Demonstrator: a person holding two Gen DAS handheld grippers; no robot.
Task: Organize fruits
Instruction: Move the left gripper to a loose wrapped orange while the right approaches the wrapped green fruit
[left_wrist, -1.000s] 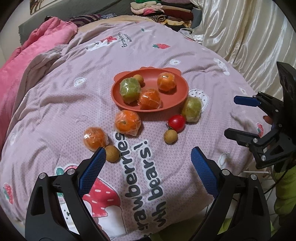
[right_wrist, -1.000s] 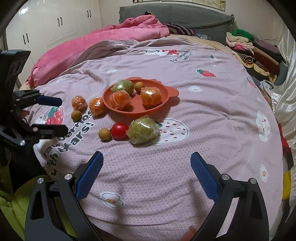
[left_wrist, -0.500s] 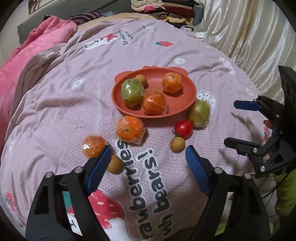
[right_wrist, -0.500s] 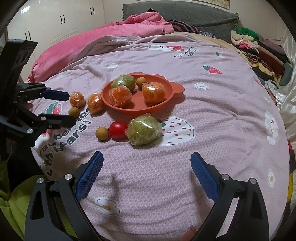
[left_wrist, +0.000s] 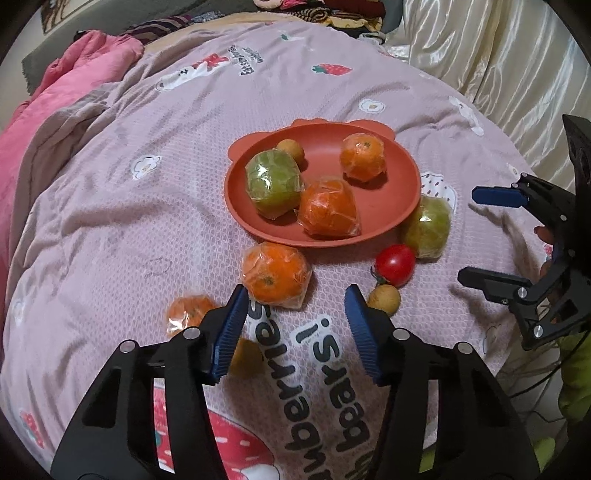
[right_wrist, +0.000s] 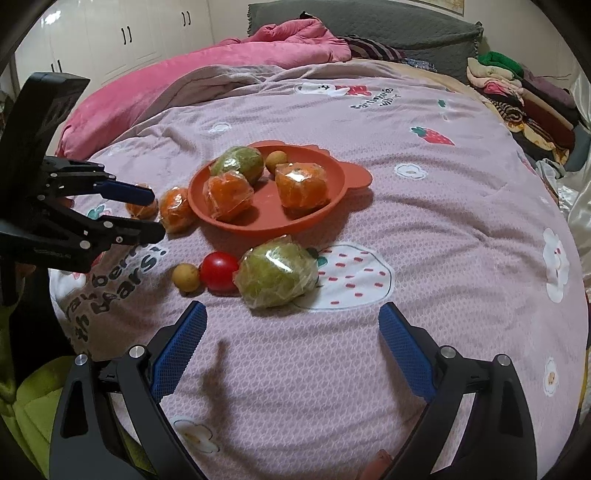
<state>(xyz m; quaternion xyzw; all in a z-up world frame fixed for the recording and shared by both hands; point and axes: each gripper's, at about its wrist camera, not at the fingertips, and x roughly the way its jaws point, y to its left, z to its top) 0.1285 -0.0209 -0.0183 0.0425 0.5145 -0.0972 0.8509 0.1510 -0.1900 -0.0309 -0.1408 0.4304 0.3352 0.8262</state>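
Left wrist view: my left claw (left_wrist: 295, 314) is spread wide and empty, low over the bed (left_wrist: 110, 229), with the wrapped orange (left_wrist: 275, 273) just ahead of its left fingertip, so that a short forward push should, I judge, bring both pads around it. The orange lies stem end facing the claw; being near round, it has no marked long axis, and the film bunches to its right. The plate (left_wrist: 402, 206) sits beyond it, already holding four fruits. Right wrist view: my right claw (right_wrist: 291, 332) is likewise agape and empty, waiting short of the wrapped green fruit (right_wrist: 277, 275), whose slightly longer axis runs across the claw's opening, with the tomato (right_wrist: 219, 271) touching its left.
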